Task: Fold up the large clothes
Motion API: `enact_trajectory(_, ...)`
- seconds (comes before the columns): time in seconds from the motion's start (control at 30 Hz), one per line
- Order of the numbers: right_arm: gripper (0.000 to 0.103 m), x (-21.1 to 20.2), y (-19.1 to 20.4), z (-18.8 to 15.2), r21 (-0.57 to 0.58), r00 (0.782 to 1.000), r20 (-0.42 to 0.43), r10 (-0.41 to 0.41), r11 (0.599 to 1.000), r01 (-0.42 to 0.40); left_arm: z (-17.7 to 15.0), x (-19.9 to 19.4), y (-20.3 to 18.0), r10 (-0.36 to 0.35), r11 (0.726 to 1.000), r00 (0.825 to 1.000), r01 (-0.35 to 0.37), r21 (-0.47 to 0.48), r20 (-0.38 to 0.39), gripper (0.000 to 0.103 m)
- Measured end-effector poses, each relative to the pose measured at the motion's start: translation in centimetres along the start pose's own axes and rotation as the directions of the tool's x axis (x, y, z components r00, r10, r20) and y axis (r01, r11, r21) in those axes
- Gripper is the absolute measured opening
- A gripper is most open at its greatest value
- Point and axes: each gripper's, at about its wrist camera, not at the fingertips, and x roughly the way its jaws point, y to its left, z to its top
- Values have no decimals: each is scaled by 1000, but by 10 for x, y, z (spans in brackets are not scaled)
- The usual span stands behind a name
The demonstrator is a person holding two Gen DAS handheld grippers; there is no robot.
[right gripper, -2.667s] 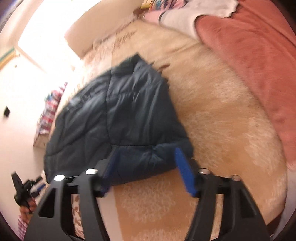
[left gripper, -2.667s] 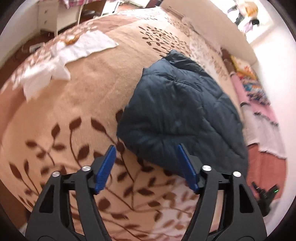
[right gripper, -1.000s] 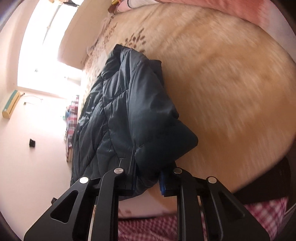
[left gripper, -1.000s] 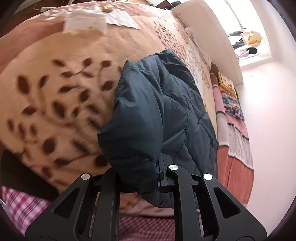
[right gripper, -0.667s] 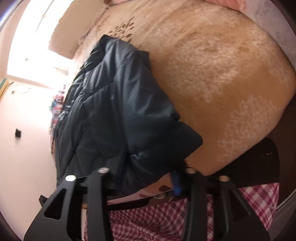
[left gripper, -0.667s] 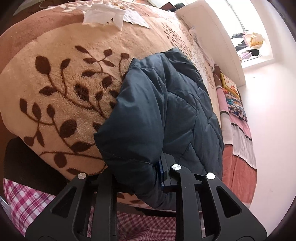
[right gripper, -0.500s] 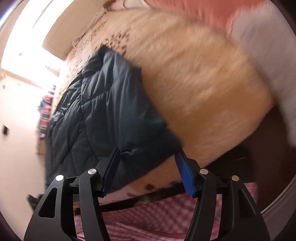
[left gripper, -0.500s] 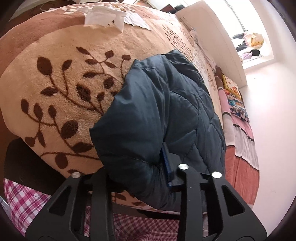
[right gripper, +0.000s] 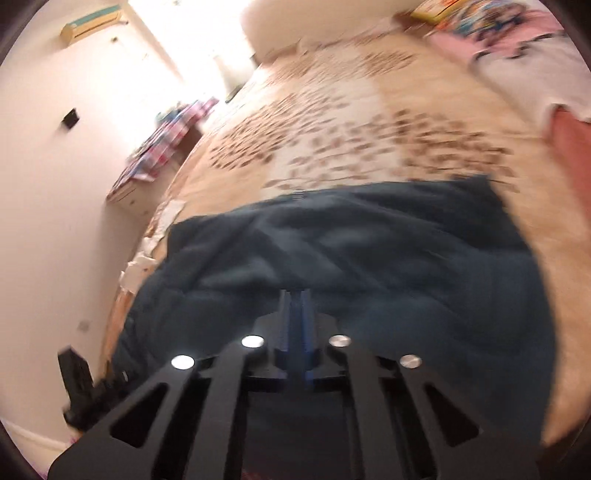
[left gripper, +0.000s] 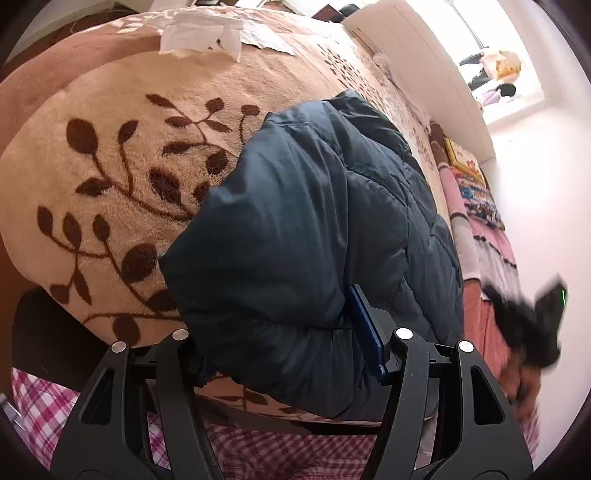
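Your left tongs (left gripper: pixel 284 332) are opening around the jacket (left gripper: pixel 306 229) hem at the near bed (left gripper: pixel 110 206) edge; let go carelessly and the puffy corner may slide off. Your right tongs (right gripper: pixel 295 325) are clamped together, apparently empty though blurred, with the jacket (right gripper: pixel 369 258) just ahead. One jacket, two tongs, and beyond the left tongs some white cloths (left gripper: pixel 207 33).

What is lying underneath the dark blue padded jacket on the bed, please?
The jacket rests on a beige blanket with brown leaf prints, which spreads out around it. Whatever lies directly beneath the jacket, or folded inside it, is covered and cannot be seen.
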Motion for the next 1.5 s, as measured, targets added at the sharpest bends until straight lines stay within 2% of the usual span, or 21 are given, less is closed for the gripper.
enact_trajectory(0.1, 1, 53, 18, 32, -23, 998, -56, -34, 999, 33, 2, 1, 1, -9, 1000, 1000, 9, -5, -3, 60)
enact_trajectory(0.17, 1, 75, 27, 43, -53, 993, -82, -84, 995, 80, 2, 0, -1, -17, 1000, 1000, 16, 21, 7, 56)
enact_trajectory(0.27, 1, 111, 27, 54, -85, 973, -132, -186, 981, 176, 1, -4, -10, -17, 996, 999, 14, 86, 34, 42)
enact_trajectory(0.3, 1, 119, 20, 55, -79, 968, -142, -206, 977, 196, 0, -6, -14, -18, 993, 999, 12, 119, 49, 35)
enact_trajectory(0.33, 1, 126, 16, 55, -71, 964, -155, -214, 976, 205, 0, -9, -19, -22, 989, 998, 13, 147, 64, 30)
enact_trajectory(0.43, 1, 147, 6, 50, -58, 950, -217, -223, 975, 216, 1, -16, -27, -41, 981, 995, 23, 192, 93, 23)
enact_trajectory(0.57, 1, 164, -2, 51, -41, 945, -250, -212, 977, 209, 1, -25, -40, -65, 967, 989, 30, 254, 131, 20)
enact_trajectory(0.8, 0, 158, 0, 54, -29, 946, -240, -217, 976, 217, 2, -35, -57, -72, 950, 985, 19, 312, 157, 18)
enact_trajectory(0.93, 0, 107, 13, 40, -32, 975, -167, -145, 989, 141, 0, -39, -60, -77, 945, 983, 18, 328, 167, 18)
enact_trajectory(1.0, 0, 79, 20, 20, -44, 983, -155, -100, 995, 94, -1, -41, -63, -81, 940, 981, 17, 342, 176, 18)
enact_trajectory(1.07, 0, 65, 23, -4, -47, 980, -185, -71, 997, 63, -1, -43, -67, -85, 935, 979, 15, 355, 184, 18)
enact_trajectory(1.13, 0, 69, 23, -20, -46, 972, -227, -58, 998, 49, -2, -45, -70, -89, 932, 978, 16, 362, 188, 17)
enact_trajectory(1.2, 0, 86, 21, -33, -58, 959, -270, -86, 996, 73, -5, -47, -75, -95, 927, 978, 19, 374, 186, 17)
enact_trajectory(1.27, 0, 100, 17, -37, -42, 954, -289, -84, 996, 75, -10, -51, -86, -108, 912, 976, 22, 410, 188, 17)
enact_trajectory(1.5, 0, 115, 14, -43, -45, 955, -281, -92, 996, 83, -23, -62, -122, -151, 865, 966, 28, 501, 208, 17)
